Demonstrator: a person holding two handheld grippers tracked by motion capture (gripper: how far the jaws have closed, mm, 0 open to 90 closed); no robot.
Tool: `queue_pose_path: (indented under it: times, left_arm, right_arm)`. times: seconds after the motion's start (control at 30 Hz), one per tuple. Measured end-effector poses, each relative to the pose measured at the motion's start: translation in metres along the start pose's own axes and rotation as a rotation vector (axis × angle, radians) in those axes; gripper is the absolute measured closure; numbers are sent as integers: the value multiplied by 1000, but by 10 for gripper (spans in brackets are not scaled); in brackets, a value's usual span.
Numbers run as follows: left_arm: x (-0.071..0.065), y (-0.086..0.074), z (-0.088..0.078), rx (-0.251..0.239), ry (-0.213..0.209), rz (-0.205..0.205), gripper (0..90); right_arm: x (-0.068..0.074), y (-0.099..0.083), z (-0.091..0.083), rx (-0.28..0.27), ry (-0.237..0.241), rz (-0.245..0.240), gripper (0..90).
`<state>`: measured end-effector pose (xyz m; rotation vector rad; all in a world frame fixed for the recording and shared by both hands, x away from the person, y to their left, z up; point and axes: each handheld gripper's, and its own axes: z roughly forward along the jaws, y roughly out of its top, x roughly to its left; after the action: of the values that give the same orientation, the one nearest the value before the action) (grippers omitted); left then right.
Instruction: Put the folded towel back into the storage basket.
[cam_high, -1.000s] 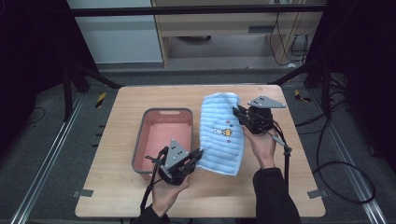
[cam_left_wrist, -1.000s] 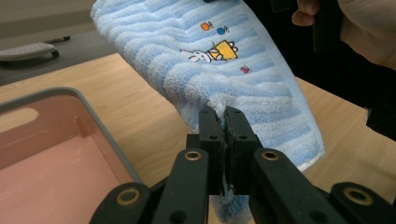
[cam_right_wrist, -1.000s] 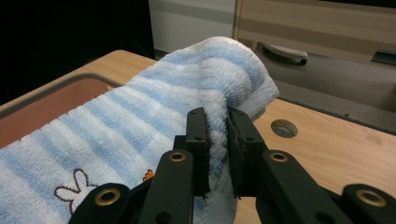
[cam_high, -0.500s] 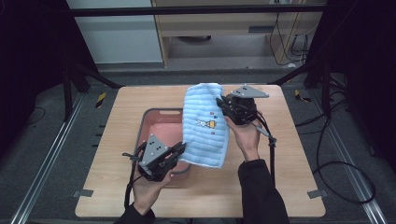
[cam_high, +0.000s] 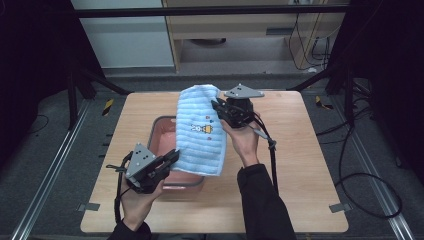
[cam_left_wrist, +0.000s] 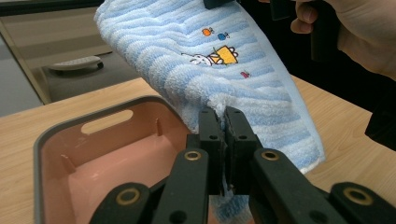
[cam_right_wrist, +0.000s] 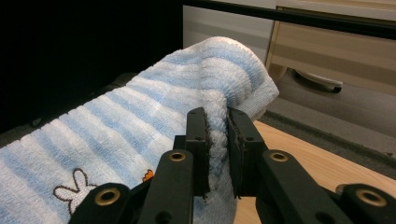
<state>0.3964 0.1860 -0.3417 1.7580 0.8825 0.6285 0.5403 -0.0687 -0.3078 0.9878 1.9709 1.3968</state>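
Your two hand-held grippers have the blue striped terry towel (cam_high: 202, 132) stretched between them, draped above the pink plastic tub (cam_high: 162, 131) and blocking the way down into its right half. The tub's left part lies open from above. To the right, the light wooden table (cam_high: 300, 165) offers bare room.

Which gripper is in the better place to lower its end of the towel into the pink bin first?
Left. The left gripper pinches the blue striped towel right over the pink bin. The right gripper pinches the far end, raised beyond the bin's far rim.
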Motion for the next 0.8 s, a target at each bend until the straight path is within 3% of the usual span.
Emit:
queue_pose_path:
  times: [0.47,0.8]
  left_arm:
    - [21,-9,-10,18,42,-22,864]
    - [37,-27,-5,54,72,-53,864]
  right_arm:
    - [16,-2,31,8,33,8,800]
    - [28,-11,58,37,51,5,799]
